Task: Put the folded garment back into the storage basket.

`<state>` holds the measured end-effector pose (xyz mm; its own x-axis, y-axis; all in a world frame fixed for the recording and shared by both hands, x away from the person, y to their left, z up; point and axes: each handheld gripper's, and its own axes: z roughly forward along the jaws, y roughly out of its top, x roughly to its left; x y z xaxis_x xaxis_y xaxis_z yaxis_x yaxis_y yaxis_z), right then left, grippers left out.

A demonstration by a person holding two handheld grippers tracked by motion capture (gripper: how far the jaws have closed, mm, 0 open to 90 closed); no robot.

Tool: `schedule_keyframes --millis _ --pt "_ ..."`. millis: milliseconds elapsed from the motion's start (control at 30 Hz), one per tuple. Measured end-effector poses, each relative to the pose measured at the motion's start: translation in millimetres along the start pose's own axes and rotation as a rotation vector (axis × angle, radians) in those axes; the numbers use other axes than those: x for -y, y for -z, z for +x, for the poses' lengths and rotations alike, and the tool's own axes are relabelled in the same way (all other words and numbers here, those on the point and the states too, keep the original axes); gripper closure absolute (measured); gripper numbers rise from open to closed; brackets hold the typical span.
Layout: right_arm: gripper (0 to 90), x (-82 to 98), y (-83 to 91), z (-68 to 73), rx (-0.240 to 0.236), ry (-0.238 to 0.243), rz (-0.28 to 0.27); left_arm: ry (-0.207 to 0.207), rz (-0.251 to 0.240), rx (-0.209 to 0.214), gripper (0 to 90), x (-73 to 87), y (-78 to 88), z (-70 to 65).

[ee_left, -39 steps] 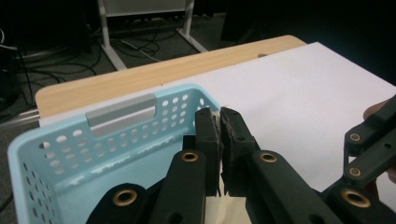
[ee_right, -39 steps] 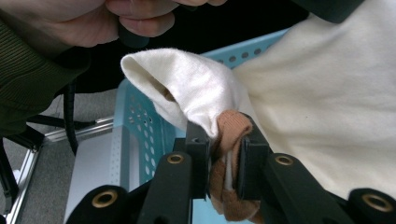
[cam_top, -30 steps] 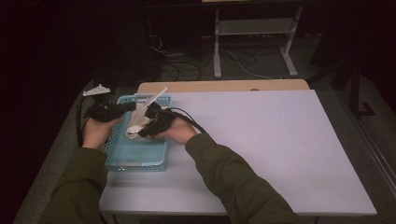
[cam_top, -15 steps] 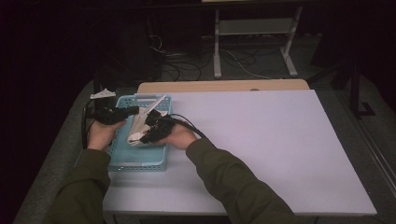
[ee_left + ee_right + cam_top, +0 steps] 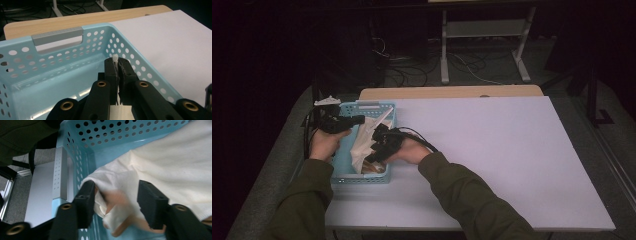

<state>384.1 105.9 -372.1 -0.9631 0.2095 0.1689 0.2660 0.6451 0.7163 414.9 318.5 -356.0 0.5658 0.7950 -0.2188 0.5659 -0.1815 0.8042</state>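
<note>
The cloth (image 5: 368, 137) lies in the basket (image 5: 343, 176) at the tabletop's left edge. It looks soft, light and floppy, best pinched at an edge. The left hand-held gripper (image 5: 117, 61) clamps one corner; the right hand-held gripper (image 5: 116, 200) has just been opening, cloth between its jaws.

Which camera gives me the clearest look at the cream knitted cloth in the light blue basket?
The right gripper view: the cream knitted cloth fills the frame between the right tongs, whose jaws have just been opening. The high view shows it small, draped in the light blue perforated plastic basket. The left gripper view shows a white sliver pinched by the left tongs.
</note>
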Motion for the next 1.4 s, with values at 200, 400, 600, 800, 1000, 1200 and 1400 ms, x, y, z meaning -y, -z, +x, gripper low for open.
schedule_keyframes --millis 200,400,600,800,1000,1200,1400 --pt "34.6 0.7 16.9 -4.9 0.017 -0.028 -0.054 0.006 -0.003 -0.002 85.9 -0.7 -2.6 -0.6" --pt "26.8 4.4 34.5 -11.8 0.046 -0.067 -0.085 0.015 0.003 -0.032 85.7 -4.2 -6.0 1.6" --pt "24.2 14.7 52.8 -20.5 0.083 -0.101 -0.111 0.013 0.026 -0.101 84.1 -7.4 -11.6 7.2" --pt "22.7 26.4 69.2 -25.9 0.111 -0.126 -0.121 0.023 0.044 -0.16 77.9 -5.5 -13.0 16.6" --pt "20.8 38.5 82.5 -31.6 0.148 -0.156 -0.125 0.047 0.04 -0.197 54.3 -5.8 -6.4 19.6" --pt "17.9 53.1 95.0 -39.2 0.176 -0.176 -0.142 0.044 0.038 -0.147 36.4 -6.3 -0.7 13.0" --pt "14.4 64.2 105.9 -43.7 0.207 -0.197 -0.142 -0.002 0.021 -0.085 27.6 -9.1 2.1 -4.5"
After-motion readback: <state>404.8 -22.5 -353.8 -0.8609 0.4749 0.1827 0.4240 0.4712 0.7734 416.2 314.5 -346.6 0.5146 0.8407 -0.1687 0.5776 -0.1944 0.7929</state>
